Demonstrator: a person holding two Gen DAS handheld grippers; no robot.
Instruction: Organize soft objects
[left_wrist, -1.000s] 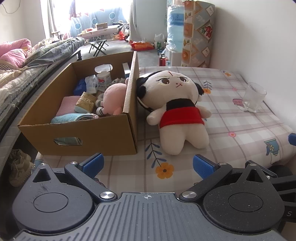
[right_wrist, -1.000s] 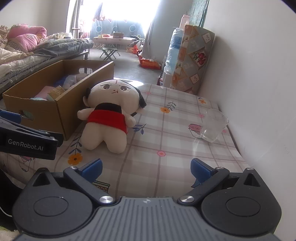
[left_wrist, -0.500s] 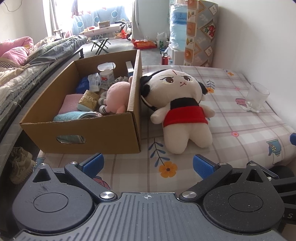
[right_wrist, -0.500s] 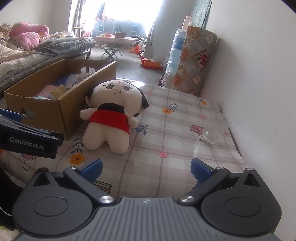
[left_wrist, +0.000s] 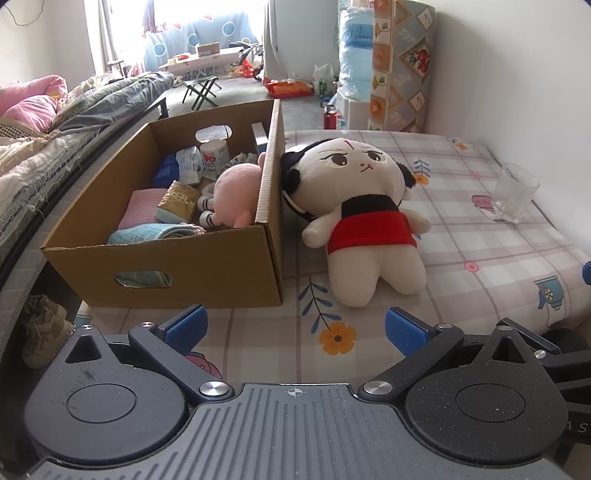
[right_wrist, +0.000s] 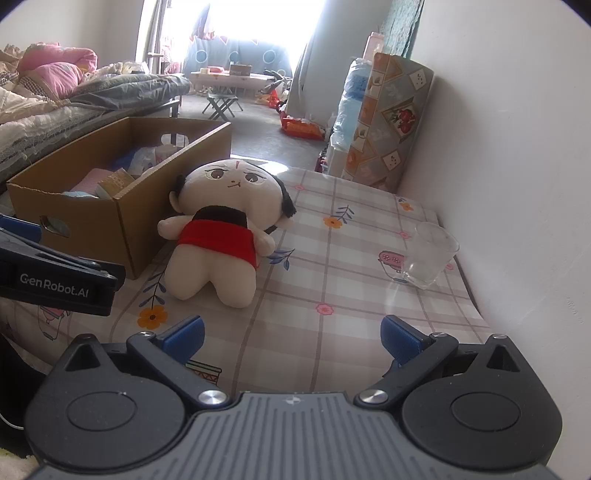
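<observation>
A cream plush doll (left_wrist: 364, 218) (right_wrist: 225, 236) in a red dress lies face up on the checked tablecloth, its head against the right wall of a cardboard box (left_wrist: 184, 266) (right_wrist: 122, 218). Inside the box lie a pink plush (left_wrist: 236, 195), a pink folded cloth (left_wrist: 138, 206) and a teal folded cloth (left_wrist: 147, 234), among packets and a cup. My left gripper (left_wrist: 295, 326) hovers open near the table's front edge, short of the doll and the box. Open too, my right gripper (right_wrist: 291, 334) has nothing between its blue pads and sits to the doll's right.
A clear glass (left_wrist: 515, 192) (right_wrist: 428, 256) stands near the wall on the right. The wall (right_wrist: 517, 147) borders the table's right side. A bed with quilts (left_wrist: 48, 147) runs along the left. Shoes (left_wrist: 40, 328) lie on the floor below the box.
Both grippers have drawn back and risen slightly, so the doll and box sit a little farther off. Nothing was grasped or moved; both stay open.
</observation>
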